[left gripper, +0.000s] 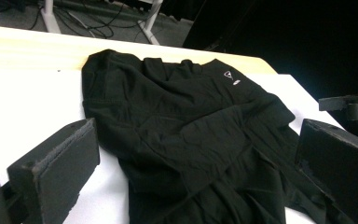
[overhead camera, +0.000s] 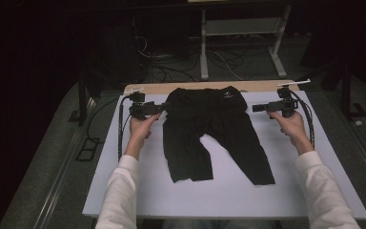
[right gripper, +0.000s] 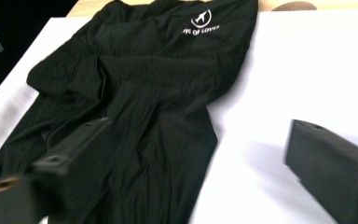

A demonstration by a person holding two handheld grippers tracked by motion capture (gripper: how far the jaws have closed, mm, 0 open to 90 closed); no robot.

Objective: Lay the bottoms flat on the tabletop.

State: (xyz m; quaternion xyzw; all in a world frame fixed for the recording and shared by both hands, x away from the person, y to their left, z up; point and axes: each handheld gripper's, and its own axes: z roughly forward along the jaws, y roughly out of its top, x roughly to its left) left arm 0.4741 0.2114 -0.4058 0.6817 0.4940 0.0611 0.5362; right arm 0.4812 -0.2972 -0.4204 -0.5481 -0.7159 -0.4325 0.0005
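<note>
A pair of black shorts lies flat on the white worktop, between the two grippers, waistband at the far side and both legs toward the person. The left gripper has its fingers spread wide, with the tips just at the waistband's left edge and pinching nothing. The right gripper also has its fingers spread, a little apart from the shorts' right side. A small white logo sits near the waistband.
</note>
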